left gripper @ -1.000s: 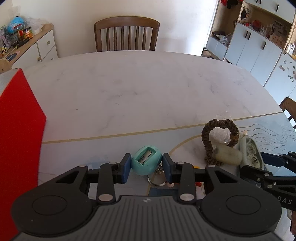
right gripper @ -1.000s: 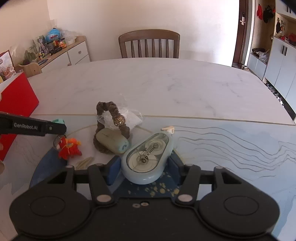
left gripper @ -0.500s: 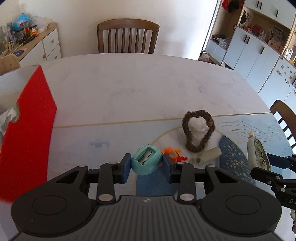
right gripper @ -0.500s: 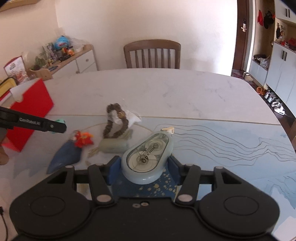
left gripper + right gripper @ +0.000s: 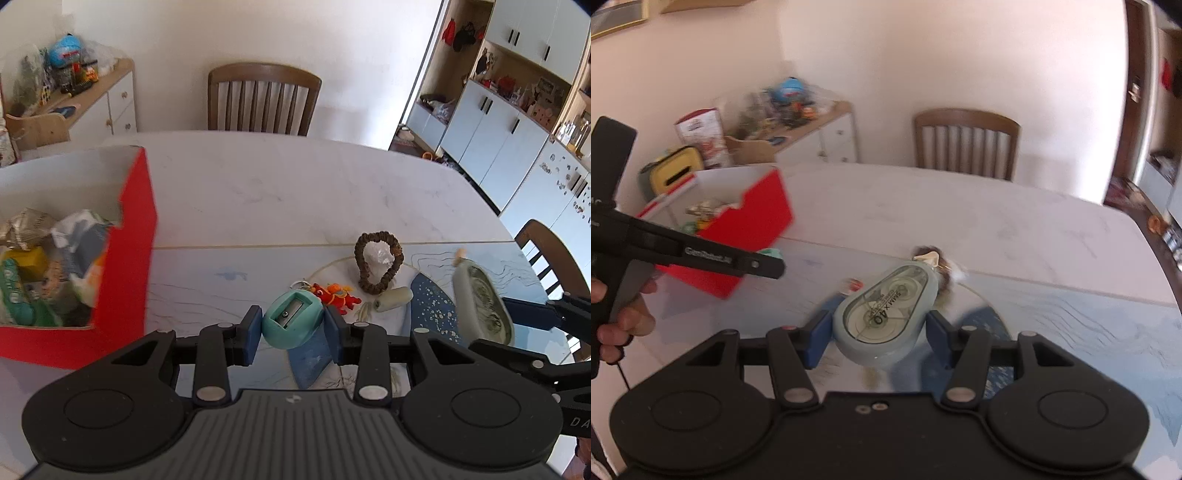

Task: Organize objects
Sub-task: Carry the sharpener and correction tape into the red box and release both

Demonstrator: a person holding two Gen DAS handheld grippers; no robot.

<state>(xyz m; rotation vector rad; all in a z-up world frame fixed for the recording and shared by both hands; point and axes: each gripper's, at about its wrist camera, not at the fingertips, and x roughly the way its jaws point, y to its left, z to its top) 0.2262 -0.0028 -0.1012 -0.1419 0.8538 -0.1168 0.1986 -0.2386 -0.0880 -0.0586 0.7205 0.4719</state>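
Note:
My left gripper (image 5: 293,332) is shut on a teal pencil sharpener (image 5: 291,323), held above the table to the right of a red box (image 5: 135,258) that has several packets and small items inside. My right gripper (image 5: 877,330) is shut on a pale grey correction tape dispenser (image 5: 886,312), also lifted off the table; the same dispenser (image 5: 480,299) shows at the right of the left wrist view. On the table below lie a red-orange toy keychain (image 5: 336,293), a brown bead bracelet (image 5: 378,260) around a clear wrapper, and a pale cylinder (image 5: 393,299).
A marble table (image 5: 295,192) carries a blue patterned mat (image 5: 436,306). A wooden chair (image 5: 262,99) stands at the far side, another chair (image 5: 550,258) at the right. A cluttered sideboard (image 5: 92,103) is at the back left. A hand (image 5: 617,314) holds the left gripper's handle.
Both grippers have risen with their objects. The red box has come into fuller view with its contents visible. The table items now look smaller and lower in both views.

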